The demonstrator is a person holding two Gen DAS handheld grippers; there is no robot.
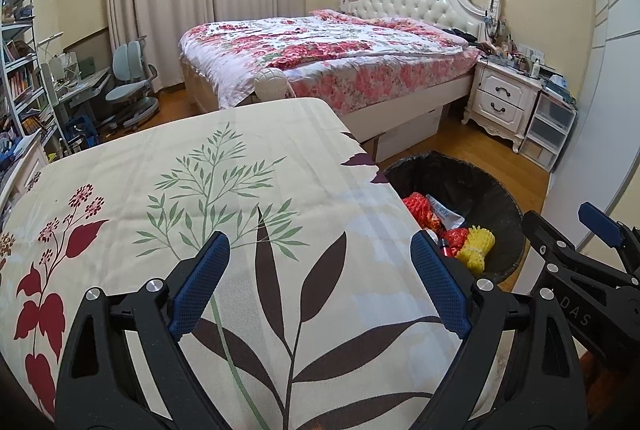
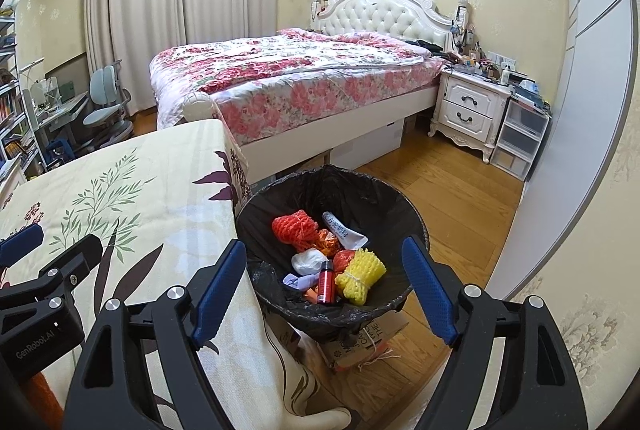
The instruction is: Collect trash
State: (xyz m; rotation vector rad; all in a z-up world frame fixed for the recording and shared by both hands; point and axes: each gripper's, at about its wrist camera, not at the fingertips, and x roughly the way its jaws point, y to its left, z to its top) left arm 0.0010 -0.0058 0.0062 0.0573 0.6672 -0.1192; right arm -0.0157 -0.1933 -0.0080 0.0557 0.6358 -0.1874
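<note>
A bin lined with a black bag (image 2: 280,202) stands on the floor by the table's right edge. In it lie red foam netting (image 2: 294,228), yellow foam netting (image 2: 360,276), a small red bottle (image 2: 326,282), a white crumpled wad (image 2: 306,260) and a white wrapper (image 2: 344,232). My right gripper (image 2: 324,266) hangs open just above the bin with nothing between its fingers. My left gripper (image 1: 320,264) is open over the leaf-printed tablecloth (image 1: 200,190), empty. The bin (image 1: 508,206) and the yellow netting (image 1: 476,250) also show in the left wrist view, beside the right gripper's fingers (image 1: 600,224).
A bed with a floral quilt (image 2: 280,70) stands beyond the table. A white nightstand (image 2: 468,110) and plastic drawers (image 2: 520,138) line the right wall. A cardboard box (image 2: 360,342) lies under the bin. A desk, chair (image 1: 128,86) and bookshelves fill the left side.
</note>
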